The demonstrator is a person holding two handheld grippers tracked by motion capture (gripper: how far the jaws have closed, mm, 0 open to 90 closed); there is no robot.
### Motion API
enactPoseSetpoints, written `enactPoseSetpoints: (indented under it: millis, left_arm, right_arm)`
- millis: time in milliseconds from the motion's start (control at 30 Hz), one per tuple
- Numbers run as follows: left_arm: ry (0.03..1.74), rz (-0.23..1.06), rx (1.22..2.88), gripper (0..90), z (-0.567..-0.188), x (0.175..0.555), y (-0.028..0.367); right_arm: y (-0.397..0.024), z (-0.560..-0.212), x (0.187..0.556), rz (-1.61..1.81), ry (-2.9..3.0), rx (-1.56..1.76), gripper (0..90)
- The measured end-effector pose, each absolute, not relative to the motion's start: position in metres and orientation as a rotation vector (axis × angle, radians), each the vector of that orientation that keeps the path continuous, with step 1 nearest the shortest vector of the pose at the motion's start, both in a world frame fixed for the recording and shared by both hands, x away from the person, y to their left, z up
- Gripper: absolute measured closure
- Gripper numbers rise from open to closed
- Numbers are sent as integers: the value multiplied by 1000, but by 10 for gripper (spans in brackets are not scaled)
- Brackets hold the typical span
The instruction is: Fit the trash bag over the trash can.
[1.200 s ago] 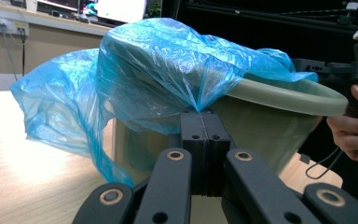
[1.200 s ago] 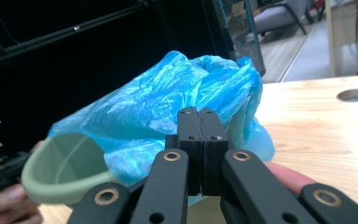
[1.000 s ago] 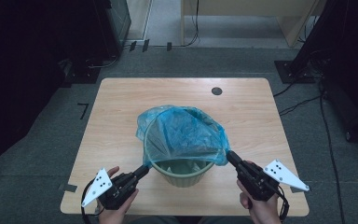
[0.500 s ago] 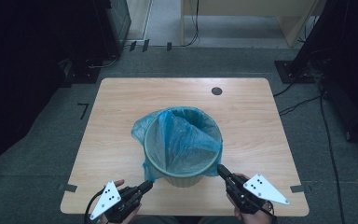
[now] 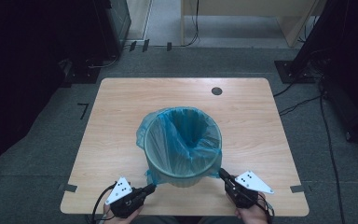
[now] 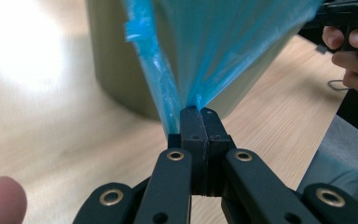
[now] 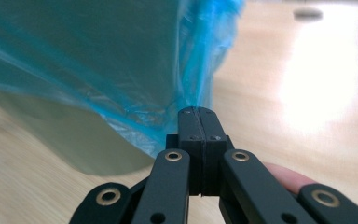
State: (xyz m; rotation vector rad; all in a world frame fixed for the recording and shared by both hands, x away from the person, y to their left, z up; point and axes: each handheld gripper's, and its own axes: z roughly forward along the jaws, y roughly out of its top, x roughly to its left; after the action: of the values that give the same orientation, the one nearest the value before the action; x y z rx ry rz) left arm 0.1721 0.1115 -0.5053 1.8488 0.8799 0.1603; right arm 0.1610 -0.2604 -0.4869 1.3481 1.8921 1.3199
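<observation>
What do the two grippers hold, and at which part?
Both hold the blue bag lining the bin. The left gripper and right gripper each pinch its hanging edge, outside the bin's near side, jaws shut.

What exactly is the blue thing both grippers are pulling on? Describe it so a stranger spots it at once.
On the wooden table, near the front edge, stands a round pale green bin. The thin translucent blue bag lines it and folds over its rim, its lower edge pinched by the left gripper and right gripper.

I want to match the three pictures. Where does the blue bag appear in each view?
High view: blue bag at centre, lining the bin.
Left gripper view: top middle, rising from the shut jaws.
Right gripper view: upper left, pinched at the jaw tips.
Shared landmark: the wooden table.
</observation>
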Motion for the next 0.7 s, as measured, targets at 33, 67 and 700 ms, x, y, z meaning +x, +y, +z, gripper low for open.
enactPoseSetpoints:
  millis: [33, 67, 700]
  left_arm:
    - [910, 144, 1872, 900, -509, 174, 111]
    - [932, 136, 1891, 900, -511, 176, 110]
    - [1039, 291, 1767, 282, -494, 170, 118]
  right_arm:
    - [-262, -491, 163, 1299, 1900, 1364, 900]
    - [-262, -495, 166, 1264, 1915, 1370, 900]
    - [-276, -501, 166, 1255, 1892, 1408, 204]
